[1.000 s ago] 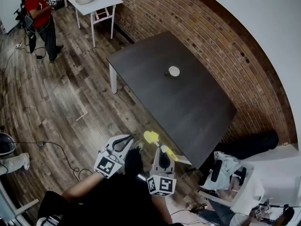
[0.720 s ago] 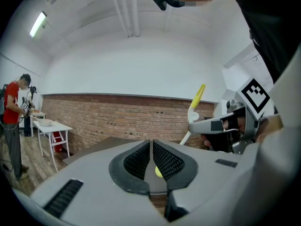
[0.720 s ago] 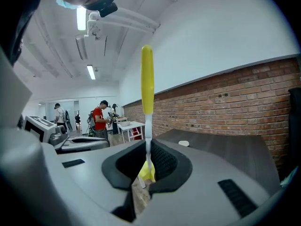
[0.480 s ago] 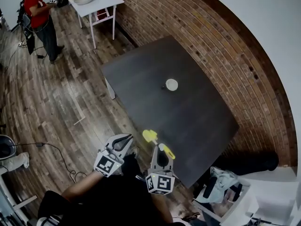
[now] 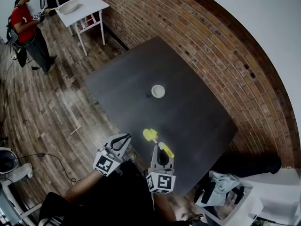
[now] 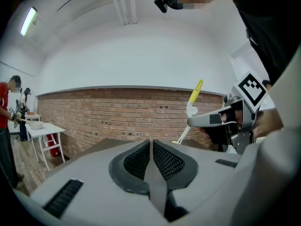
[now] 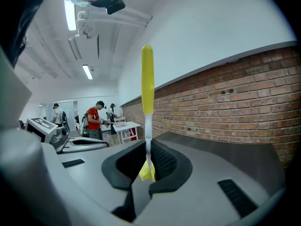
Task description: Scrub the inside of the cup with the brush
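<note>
my right gripper (image 5: 158,148) is clamped on the brush (image 5: 150,135), my left gripper (image 5: 125,138) is closed on nothing, and the cup (image 5: 158,91) stands mouth-up on the table (image 5: 197,117), well ahead of both, more in line with the right.

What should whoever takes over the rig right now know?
Left claw: shut, nothing in it, held at the near edge of the table.
Right claw: shut on the brush, which sticks forward out of it.
Cup: stands alone near the middle of the table, well ahead of both claws, with nothing touching it.
Done: the brush is in hand.
Left: bring both claws to the cup, probably steady it with the left claw, then put the brush inside and scrub.
</note>
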Tool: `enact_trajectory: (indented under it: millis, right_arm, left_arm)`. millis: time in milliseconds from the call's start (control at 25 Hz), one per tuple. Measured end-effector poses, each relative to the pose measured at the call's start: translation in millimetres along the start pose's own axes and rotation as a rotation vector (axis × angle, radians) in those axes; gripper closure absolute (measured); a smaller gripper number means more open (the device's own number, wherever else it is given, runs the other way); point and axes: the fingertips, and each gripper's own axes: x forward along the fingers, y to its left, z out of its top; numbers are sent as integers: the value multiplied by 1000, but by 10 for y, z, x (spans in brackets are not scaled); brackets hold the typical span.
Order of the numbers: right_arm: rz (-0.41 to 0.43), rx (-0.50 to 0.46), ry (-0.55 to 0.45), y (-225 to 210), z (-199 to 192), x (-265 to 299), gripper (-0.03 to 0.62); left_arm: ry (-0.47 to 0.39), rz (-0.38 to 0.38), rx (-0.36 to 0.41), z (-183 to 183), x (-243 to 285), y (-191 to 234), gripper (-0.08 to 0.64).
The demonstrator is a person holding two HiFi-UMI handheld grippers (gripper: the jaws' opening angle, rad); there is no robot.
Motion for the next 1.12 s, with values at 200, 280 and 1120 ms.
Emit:
enact_trajectory:
  millis: [200,280,1120]
  right_arm:
    - [-26,9,8,-287,-11,165,543]
    - [-28,12,15,-312,-20,214,543]
    - [-271,45,83,-805,-42,1742,543]
  left_arm:
    - [23,20,8,-60,292,91,511]
    - [25,17,11,-66,365,128,511]
    - [163,-243,-32,-878,1924,1116,511]
